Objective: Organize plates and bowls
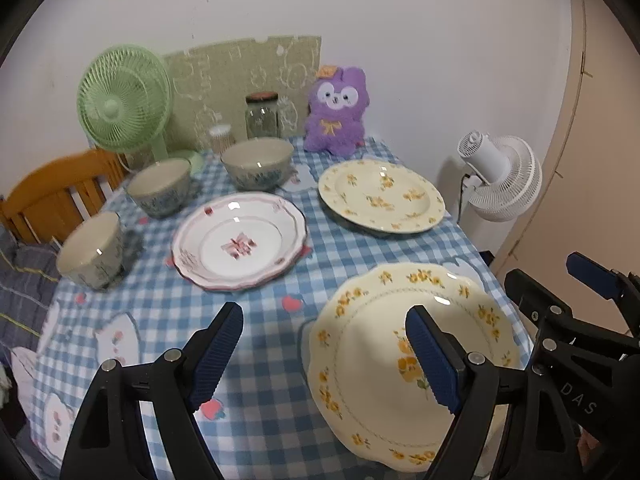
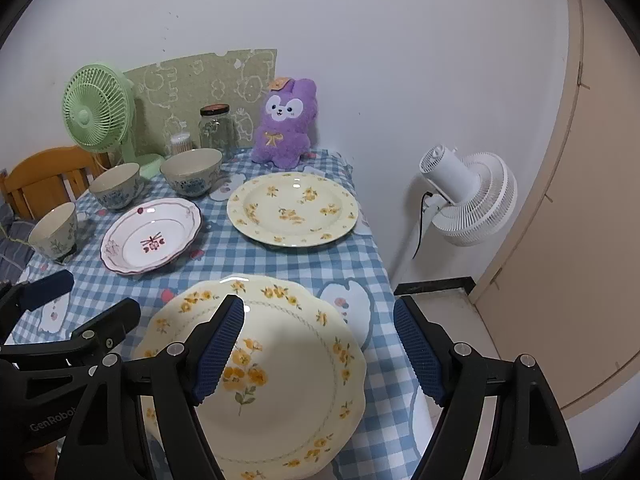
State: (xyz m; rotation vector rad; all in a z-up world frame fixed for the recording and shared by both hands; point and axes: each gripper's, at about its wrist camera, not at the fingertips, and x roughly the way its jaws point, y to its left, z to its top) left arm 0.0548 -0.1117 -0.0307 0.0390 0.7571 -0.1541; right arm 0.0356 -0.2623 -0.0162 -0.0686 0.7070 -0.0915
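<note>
On a blue-checked tablecloth [image 1: 256,420], left to right: three ceramic bowls [image 1: 90,250], a flat pink-trimmed white plate [image 1: 240,238], two flat, round yellow-flowered cream plates [image 2: 256,376], with the left gripper [image 1: 324,356] and right gripper [image 2: 318,350] hovering wide open, empty.

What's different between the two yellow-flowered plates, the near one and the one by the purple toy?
The near plate has a wavy, scalloped rim; the far plate has a smooth round one. The near plate carries one large bouquet at its centre, while the far plate has small sprigs scattered all over. Both are cream with yellow flowers, lying flat on the checked tablecloth.
</note>
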